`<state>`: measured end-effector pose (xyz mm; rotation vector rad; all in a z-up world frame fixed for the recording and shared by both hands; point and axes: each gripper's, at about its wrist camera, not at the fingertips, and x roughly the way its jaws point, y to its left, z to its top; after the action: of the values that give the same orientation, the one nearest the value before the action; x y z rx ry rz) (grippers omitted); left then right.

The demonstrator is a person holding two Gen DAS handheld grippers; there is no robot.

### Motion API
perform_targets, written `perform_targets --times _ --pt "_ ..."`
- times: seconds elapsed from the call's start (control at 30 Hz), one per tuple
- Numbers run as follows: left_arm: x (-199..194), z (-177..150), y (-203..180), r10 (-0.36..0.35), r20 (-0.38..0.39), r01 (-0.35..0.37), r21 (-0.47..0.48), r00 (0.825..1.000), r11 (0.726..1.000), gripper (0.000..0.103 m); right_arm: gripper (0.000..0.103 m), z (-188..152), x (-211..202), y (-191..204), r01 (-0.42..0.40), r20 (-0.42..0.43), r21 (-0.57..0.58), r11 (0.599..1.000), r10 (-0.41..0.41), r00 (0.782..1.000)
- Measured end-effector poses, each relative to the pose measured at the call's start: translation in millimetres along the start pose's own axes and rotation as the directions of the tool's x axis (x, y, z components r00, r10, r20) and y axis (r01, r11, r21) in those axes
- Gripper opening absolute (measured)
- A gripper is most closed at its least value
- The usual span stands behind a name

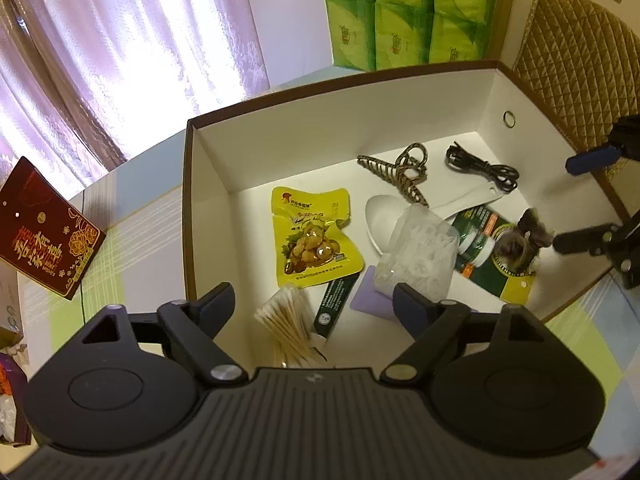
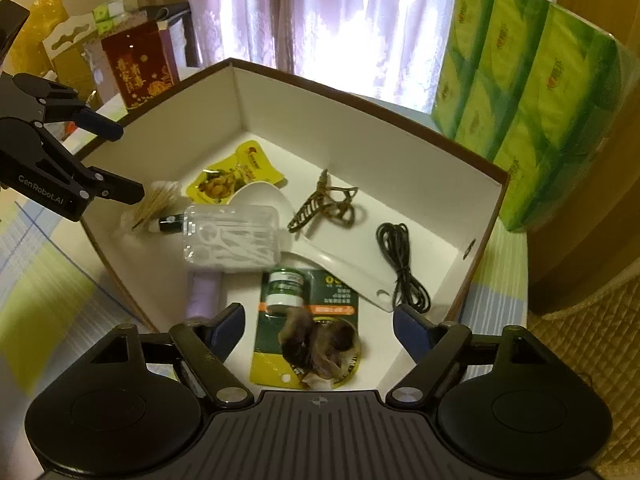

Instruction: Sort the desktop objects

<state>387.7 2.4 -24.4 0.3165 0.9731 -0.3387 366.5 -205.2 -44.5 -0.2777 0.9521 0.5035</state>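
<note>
A brown-rimmed box [image 1: 192, 208] with white walls holds several sorted items: a yellow snack packet [image 1: 312, 236], cotton swabs [image 1: 286, 324], a clear case of floss picks [image 2: 232, 236], a white scoop [image 2: 332, 256], a hair claw [image 2: 320, 204], a black cable [image 2: 400, 264] and a green jar card [image 2: 316, 300]. A brown furry hair tie [image 2: 320, 344] lies on that card, blurred, just below and between the fingers of my right gripper [image 2: 320, 316], which is open. My left gripper [image 1: 314, 300] is open and empty above the swabs at the box's near side.
Green tissue packs [image 2: 540, 100] stand behind the box. A dark red gift box [image 1: 48, 228] stands on the checked tablecloth [image 1: 132, 240] to the left. A quilted chair cushion [image 1: 580, 60] is beyond the box's right corner.
</note>
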Motion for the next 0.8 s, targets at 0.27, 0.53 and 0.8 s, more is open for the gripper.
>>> perform_targets --times 0.27,0.53,0.8 --pt "-13.1 -4.7 -6.5 -0.012 0.013 0.012 -0.029 1.0 1.0 0.092 0.093 -6.3 -5.8 6.5 -0.007 0.001 0.004 1.0 0.007 1.0" --pt "-27.6 -5.5 -8.6 0.003 0.042 0.0 -0.058 0.999 0.998 0.095 0.098 -8.1 -15.7 10.8 0.006 0.022 0.03 1.0 -0.007 1.0" --pt "-48.9 -7.7 -11.3 0.02 0.098 -0.014 -0.064 0.995 0.998 0.099 0.101 -8.8 -27.9 21.7 0.018 0.057 0.055 0.998 -0.021 0.998"
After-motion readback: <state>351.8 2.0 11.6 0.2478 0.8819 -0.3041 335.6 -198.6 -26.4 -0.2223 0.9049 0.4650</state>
